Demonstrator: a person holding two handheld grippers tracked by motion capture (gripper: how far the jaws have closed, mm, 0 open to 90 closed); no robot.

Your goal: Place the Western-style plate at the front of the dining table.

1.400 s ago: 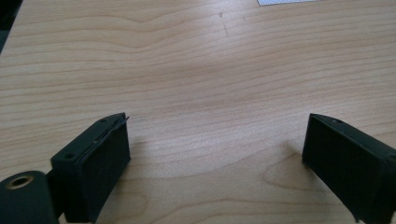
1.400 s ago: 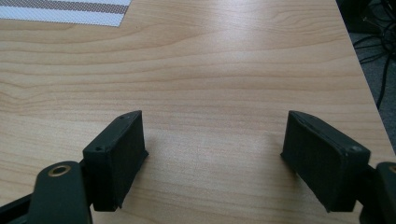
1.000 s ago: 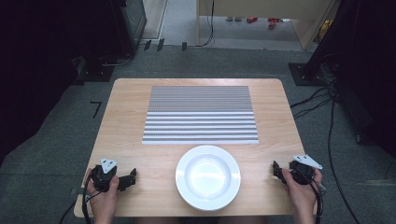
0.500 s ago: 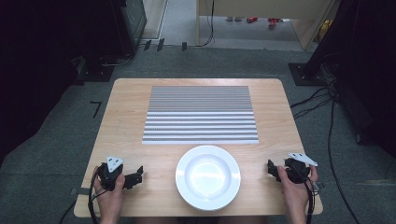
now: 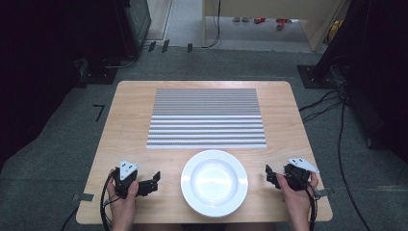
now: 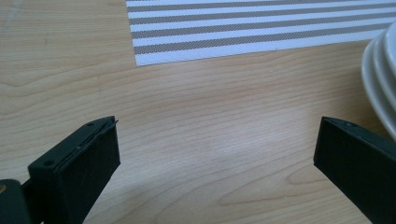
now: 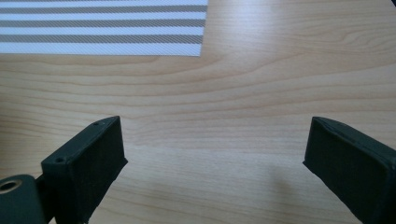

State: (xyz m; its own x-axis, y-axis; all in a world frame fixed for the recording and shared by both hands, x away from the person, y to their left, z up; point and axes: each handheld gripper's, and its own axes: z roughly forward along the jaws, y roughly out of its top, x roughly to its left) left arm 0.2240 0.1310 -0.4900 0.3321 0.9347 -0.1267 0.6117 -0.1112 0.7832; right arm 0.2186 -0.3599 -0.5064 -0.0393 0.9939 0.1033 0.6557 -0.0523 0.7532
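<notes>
The white plate [image 5: 214,182] sits empty on the near middle of the wooden table [image 5: 125,115], its near rim close to the table's near edge and its far rim just short of the striped placemat [image 5: 207,118]. The placemat, grey and white in thin bands, lies flat across the table's centre and far half, apart from the plate by a narrow strip of bare wood.

The left gripper [image 5: 153,180] is held just left of the plate, near it but not touching, its black jaws pointing right toward the plate's rim. In the left gripper view its jaws stand wide apart over bare wood with nothing between them; the plate's edge [image 6: 380,74] shows at the right and a corner of the placemat [image 6: 252,32] lies beyond.

The right gripper [image 5: 269,175] is held just right of the plate, also clear of it, its jaws pointing left toward the rim. Its jaws have just been opening and now stand wide apart, with nothing between them; in the right gripper view they frame bare tabletop [image 7: 280,93], with the placemat's near right corner [image 7: 102,28] farther off at the upper left.

Each gripper is held in one of the person's hands, which come in over the table's near edge.
</notes>
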